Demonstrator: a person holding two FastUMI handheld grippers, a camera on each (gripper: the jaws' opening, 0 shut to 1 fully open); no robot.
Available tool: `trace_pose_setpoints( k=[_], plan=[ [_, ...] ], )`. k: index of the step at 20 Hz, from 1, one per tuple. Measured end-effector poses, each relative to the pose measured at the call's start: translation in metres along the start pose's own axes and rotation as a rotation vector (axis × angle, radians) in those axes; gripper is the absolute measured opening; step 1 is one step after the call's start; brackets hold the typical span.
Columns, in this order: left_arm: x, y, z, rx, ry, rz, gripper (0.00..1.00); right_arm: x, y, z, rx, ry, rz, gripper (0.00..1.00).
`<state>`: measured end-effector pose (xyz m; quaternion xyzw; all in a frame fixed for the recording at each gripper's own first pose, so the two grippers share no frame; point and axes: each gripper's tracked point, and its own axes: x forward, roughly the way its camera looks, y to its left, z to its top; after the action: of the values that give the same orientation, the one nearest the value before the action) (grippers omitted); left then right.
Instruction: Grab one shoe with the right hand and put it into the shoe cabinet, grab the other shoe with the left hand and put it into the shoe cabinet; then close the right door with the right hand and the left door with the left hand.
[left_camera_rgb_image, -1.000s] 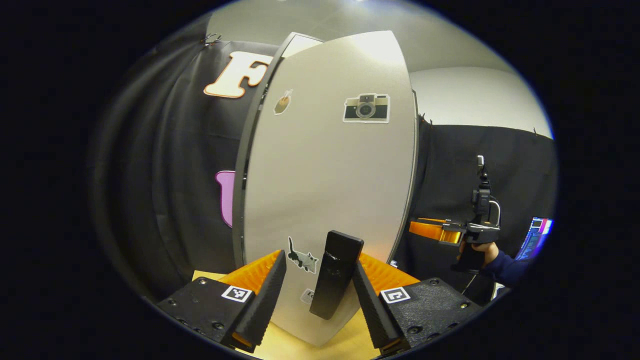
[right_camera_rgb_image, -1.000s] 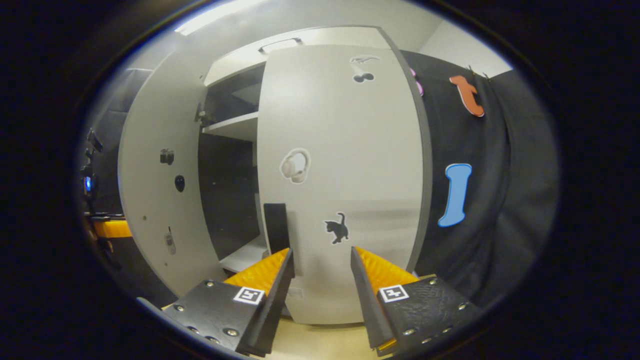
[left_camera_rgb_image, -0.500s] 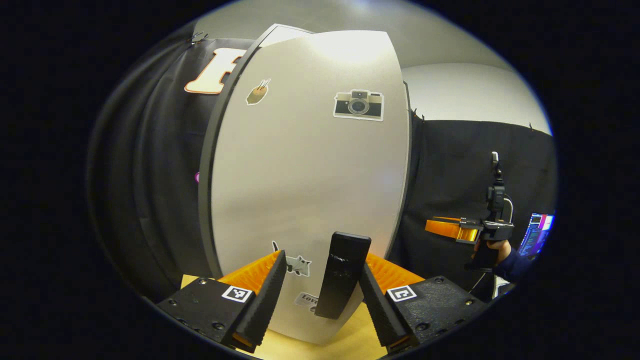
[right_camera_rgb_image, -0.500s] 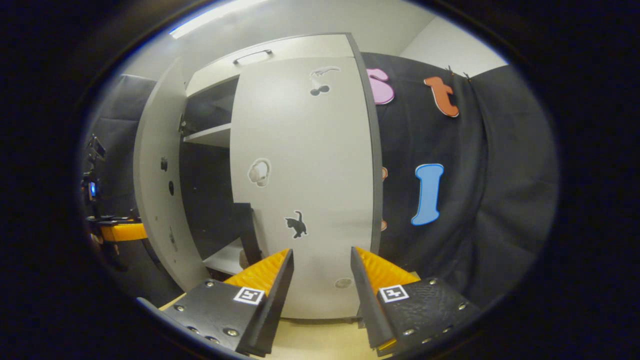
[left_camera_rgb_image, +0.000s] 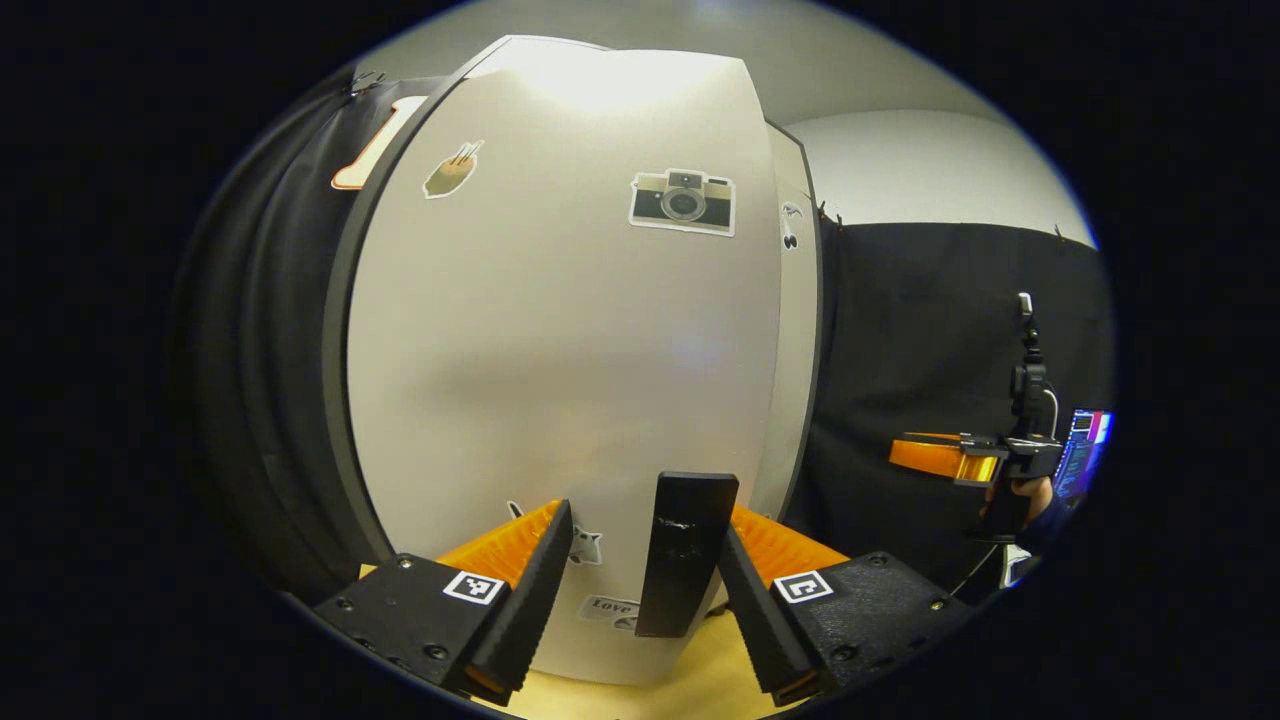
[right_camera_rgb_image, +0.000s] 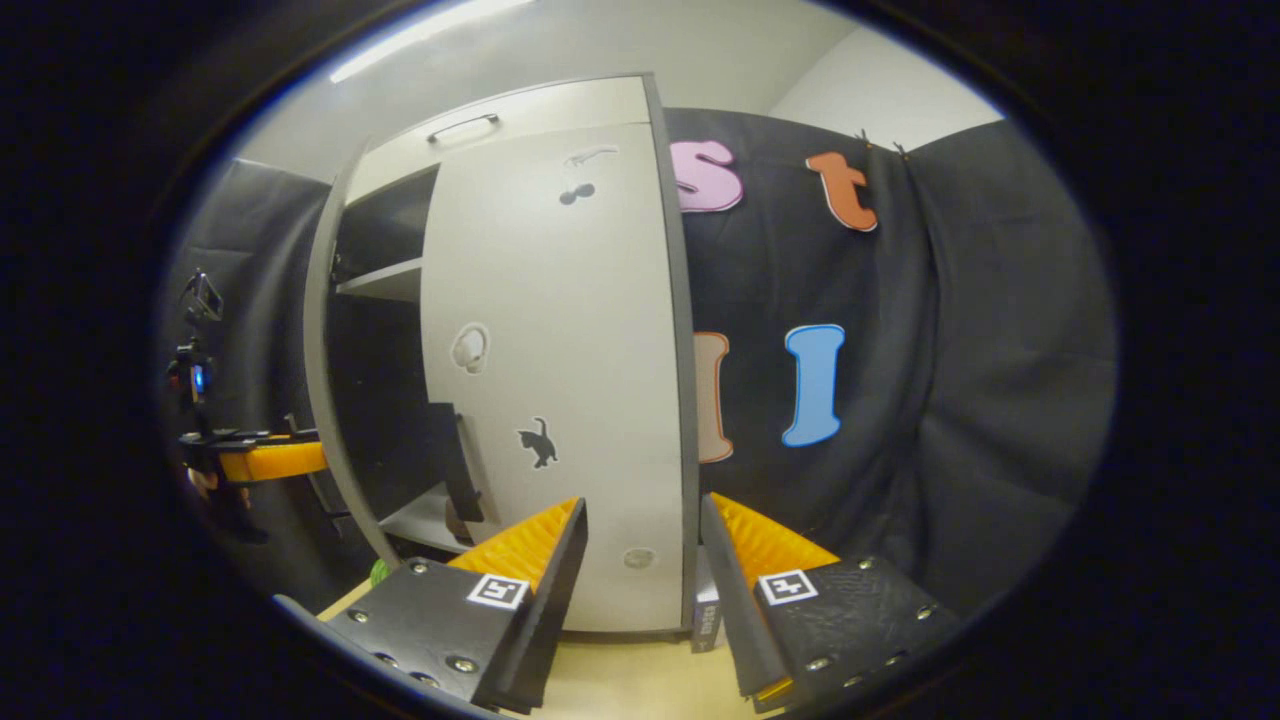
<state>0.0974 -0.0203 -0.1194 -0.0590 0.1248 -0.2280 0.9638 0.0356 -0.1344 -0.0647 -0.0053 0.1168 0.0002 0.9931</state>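
**Q:** Where does the left door stand with respect to the left gripper?

**A:** In the left gripper view the left door (left_camera_rgb_image: 560, 350), a pale panel bearing a camera sticker (left_camera_rgb_image: 682, 202), rises directly ahead of the left gripper (left_camera_rgb_image: 640, 575). Its dark upright handle (left_camera_rgb_image: 686, 553) lies between the two fingers. The fingers are spread apart; the handle sits nearer the right-hand finger (left_camera_rgb_image: 760, 610), and whether that finger touches it cannot be told. The other finger (left_camera_rgb_image: 520, 600) stands clear of the handle. The door's lower edge meets the yellowish floor (left_camera_rgb_image: 700, 680) just beyond the fingertips.

**Q:** And the right door?

**A:** In the right gripper view the right door (right_camera_rgb_image: 560, 380), marked with a black cat sticker (right_camera_rgb_image: 538, 443), appears shut or very nearly so against the shoe cabinet (right_camera_rgb_image: 530, 105). The right gripper (right_camera_rgb_image: 640, 590) faces its lower part with fingers apart and nothing between them; it does not touch the door.

**Q:** Is the cabinet closed?

**A:** Not fully. In the right gripper view a dark opening with a shelf (right_camera_rgb_image: 385, 282) shows between the right door and the edge of the left door. The left gripper appears at that view's left side, outside that door.

**Q:** Where are the shoes?

**A:** The pictures do not let one tell.
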Motion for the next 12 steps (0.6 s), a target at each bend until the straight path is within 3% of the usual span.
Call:
trace_pose_setpoints(
  k=[12],
  plan=[
    [0.035, 0.006, 0.003, 0.027, 0.0, 0.065, 0.84, -0.001, -0.045, -0.006, 0.04, 0.012, -0.04, 0.69]
  ],
)
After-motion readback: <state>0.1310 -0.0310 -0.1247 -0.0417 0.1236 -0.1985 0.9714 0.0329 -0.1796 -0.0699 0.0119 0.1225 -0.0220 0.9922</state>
